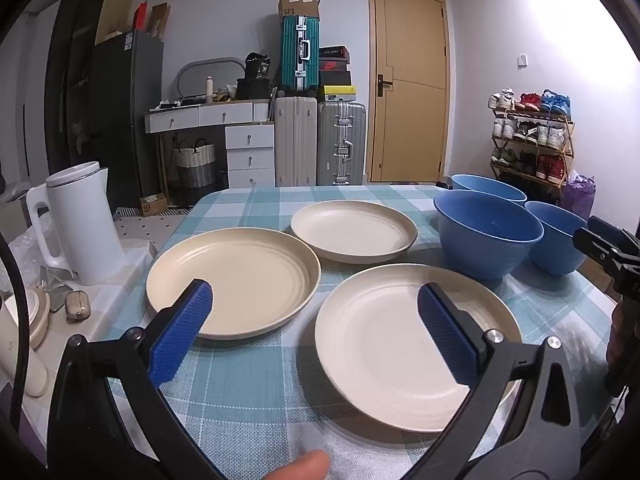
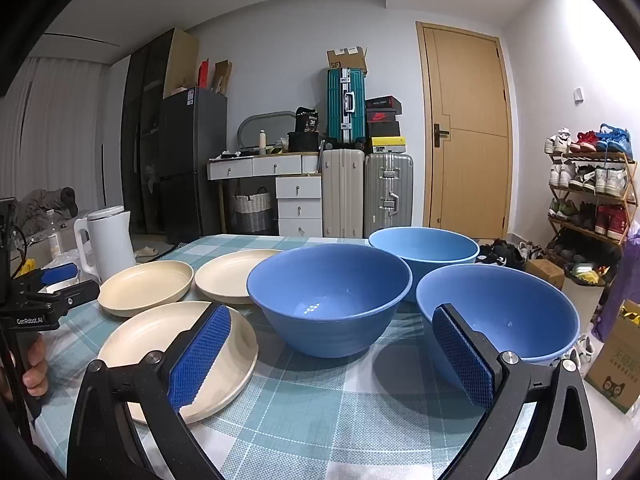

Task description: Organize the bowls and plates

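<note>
Three round cream plastic plates (image 1: 234, 280) lie apart on the checked blue tabletop (image 1: 256, 392) toward its left edge; three deep blue plastic bowls (image 2: 328, 300) cluster toward its right edge. Left claw (image 1: 316, 308) and right claw (image 2: 332, 336) both hover released, grasping nothing.

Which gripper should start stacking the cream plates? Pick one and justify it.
Left. The left gripper hangs open directly over the near plate and left plate; the right gripper faces the blue bowls.

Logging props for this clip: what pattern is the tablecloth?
Teal-and-white plaid on the tablecloth, clearest in the right wrist view.
</note>
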The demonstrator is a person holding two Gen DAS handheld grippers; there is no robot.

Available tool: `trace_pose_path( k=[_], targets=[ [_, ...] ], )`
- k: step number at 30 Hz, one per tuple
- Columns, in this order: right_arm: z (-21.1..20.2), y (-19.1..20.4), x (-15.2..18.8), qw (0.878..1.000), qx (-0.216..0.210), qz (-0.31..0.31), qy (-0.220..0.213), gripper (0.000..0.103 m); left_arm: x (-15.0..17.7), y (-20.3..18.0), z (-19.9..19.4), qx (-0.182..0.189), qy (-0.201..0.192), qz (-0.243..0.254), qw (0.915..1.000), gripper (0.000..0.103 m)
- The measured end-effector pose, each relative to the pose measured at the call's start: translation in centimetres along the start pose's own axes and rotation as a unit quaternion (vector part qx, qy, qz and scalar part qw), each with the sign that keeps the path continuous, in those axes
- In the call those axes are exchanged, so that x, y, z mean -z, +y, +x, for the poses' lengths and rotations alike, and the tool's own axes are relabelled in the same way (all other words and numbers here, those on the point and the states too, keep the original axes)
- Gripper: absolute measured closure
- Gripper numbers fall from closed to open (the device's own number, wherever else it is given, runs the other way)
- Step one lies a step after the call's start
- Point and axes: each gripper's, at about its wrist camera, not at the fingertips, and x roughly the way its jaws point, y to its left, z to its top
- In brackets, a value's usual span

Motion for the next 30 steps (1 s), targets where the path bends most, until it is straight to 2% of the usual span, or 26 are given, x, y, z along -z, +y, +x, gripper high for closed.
trace_pose_path(
  k=[30],
  targets=[
    [-0.01, 0.03, 0.01, 1.000, 0.000, -0.002, 0.000, 0.000, 0.00, 0.02, 0.01, 0.001, 0.003, -0.003, 1.0000, 0.000]
  ],
)
